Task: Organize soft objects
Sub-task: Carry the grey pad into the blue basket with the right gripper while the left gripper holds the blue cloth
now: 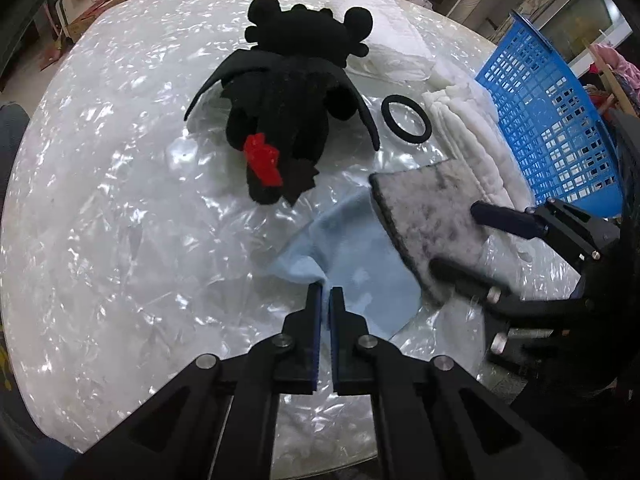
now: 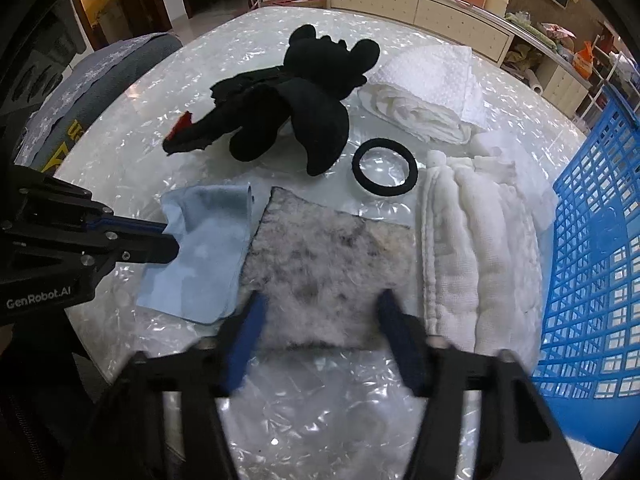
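A light blue cloth [image 1: 360, 276] [image 2: 200, 264] lies at the table's near side. My left gripper [image 1: 327, 292] [image 2: 172, 240] is shut on its edge. Partly over that cloth lies a grey mottled felt pad [image 1: 432, 208] [image 2: 332, 256], flat. My right gripper [image 2: 320, 320] [image 1: 456, 240] points down on the pad's near part, its blurred fingers apart, one by each side edge. A black plush dragon [image 1: 288, 120] [image 2: 304, 108] with a red tail fin lies farther back. A black hair ring [image 1: 406, 116] [image 2: 386, 172] is beside it.
A folded white quilted cloth [image 1: 472, 140] [image 2: 480, 248] lies right of the pad, and a white towel [image 1: 392, 40] [image 2: 428, 88] behind it. A blue plastic basket [image 1: 552, 120] [image 2: 592, 280] stands at the right edge. Crinkled plastic covers the round table [image 1: 120, 220] [image 2: 320, 420].
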